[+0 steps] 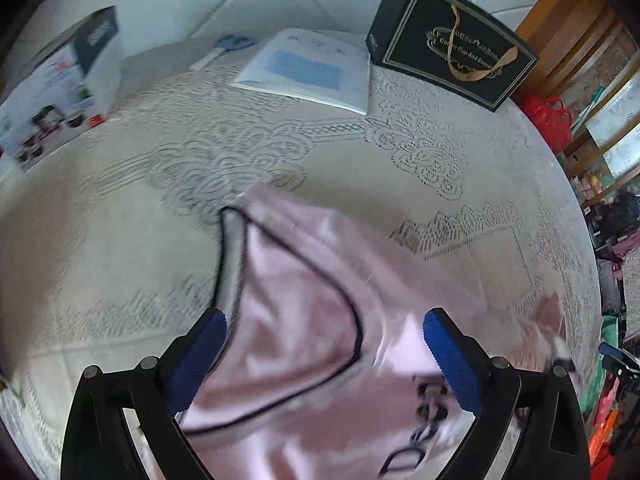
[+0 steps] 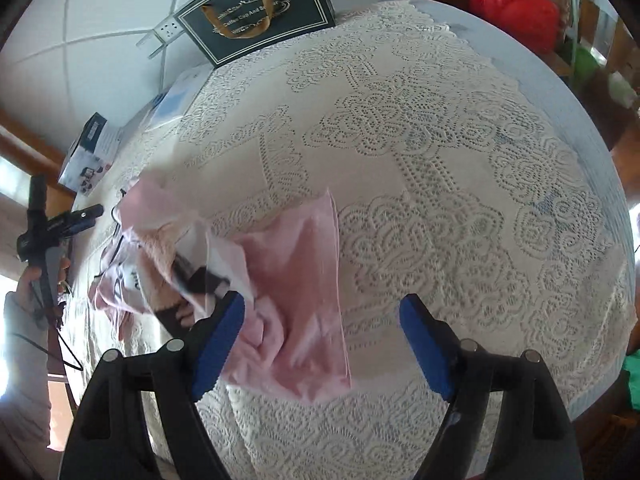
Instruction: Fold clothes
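A pink garment (image 1: 304,320) with dark piping and black lettering lies crumpled on the lace tablecloth (image 1: 360,176). My left gripper (image 1: 324,332) is open, its blue pads on either side of the garment's piped edge just above the cloth. In the right wrist view the garment (image 2: 296,280) lies spread towards the left, one pink flap flat on the cloth. My right gripper (image 2: 320,320) is open over that flap, its left pad (image 2: 220,336) at the bunched fabric. The left gripper (image 2: 60,228) also shows there, held in a hand at the far left.
A black gift box (image 1: 452,44) with a gold ribbon stands at the back. A white booklet (image 1: 312,68), blue scissors (image 1: 236,42) and a printed carton (image 1: 60,80) lie along the far side. A red bag (image 2: 512,4) sits beyond the table edge.
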### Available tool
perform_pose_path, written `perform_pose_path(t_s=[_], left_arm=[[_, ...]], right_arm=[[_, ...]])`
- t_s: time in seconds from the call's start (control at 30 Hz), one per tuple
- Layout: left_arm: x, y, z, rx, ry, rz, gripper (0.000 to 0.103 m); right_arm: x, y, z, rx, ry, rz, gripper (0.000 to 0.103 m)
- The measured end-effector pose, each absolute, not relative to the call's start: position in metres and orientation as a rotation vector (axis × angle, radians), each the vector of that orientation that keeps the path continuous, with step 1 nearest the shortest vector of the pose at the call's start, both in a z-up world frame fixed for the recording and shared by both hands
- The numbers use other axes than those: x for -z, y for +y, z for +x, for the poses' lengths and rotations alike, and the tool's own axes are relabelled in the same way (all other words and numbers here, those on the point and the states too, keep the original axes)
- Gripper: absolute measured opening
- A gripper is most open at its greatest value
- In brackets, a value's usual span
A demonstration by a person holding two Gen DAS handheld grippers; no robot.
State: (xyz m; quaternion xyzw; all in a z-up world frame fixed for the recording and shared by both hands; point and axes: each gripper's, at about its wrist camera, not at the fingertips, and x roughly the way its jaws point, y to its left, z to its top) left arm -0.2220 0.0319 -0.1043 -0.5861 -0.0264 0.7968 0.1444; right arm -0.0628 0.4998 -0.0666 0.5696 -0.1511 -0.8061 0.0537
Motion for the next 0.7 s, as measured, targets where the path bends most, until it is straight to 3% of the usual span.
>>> perform_pose_path(t_s=[0.13,0.2,0.23,0.27,0.3,0.37,0.43,0.47,0.5,0.53,0.7], left_arm=[[0.129,0.055,-0.238,-2.254,-0.039,-1.762,0.099],[0.141,0.063,-0.24,-2.239,-0.025,-1.795,0.095],[0.144,0.065,-0.239,-2.238,-0.023,-1.8,0.062],[0.146,0.066,-0.237,-2.24,-0.018,-1.807,0.036],[0.148,0.068,-0.234,-2.242,-0.014,-1.812,0.033],[0.142,0.065,-0.225,-2.252,-0.029,-1.788,0.016],[0.129,0.058,-0.211,-2.288,-0.037,-1.736,0.012],[0.12,0.052,-0.202,-2.316,-0.039,-1.7,0.011],[0.112,0.045,-0.192,-2.344,-0.044,-1.665,0.011],[0.101,0.035,-0.179,-2.37,-0.069,-1.635,0.011],[0.061,-0.022,-0.1,-2.461,-0.11,-1.577,0.01]], right_arm=[[0.078,0.491,-0.084,2.403,-0.444,1.752,0.08],[0.085,0.482,-0.096,2.373,-0.443,1.764,0.08],[0.089,0.477,-0.103,2.358,-0.442,1.77,0.08],[0.093,0.471,-0.109,2.342,-0.438,1.779,0.08],[0.098,0.463,-0.114,2.323,-0.436,1.79,0.08],[0.105,0.446,-0.119,2.258,-0.429,1.799,0.08],[0.112,0.425,-0.121,2.179,-0.411,1.802,0.08],[0.113,0.411,-0.118,2.158,-0.341,1.801,0.068],[0.115,0.398,-0.115,2.144,-0.274,1.797,0.045],[0.111,0.39,-0.112,2.172,-0.22,1.776,0.006],[0.08,0.365,-0.085,2.272,-0.067,1.598,0.006]])
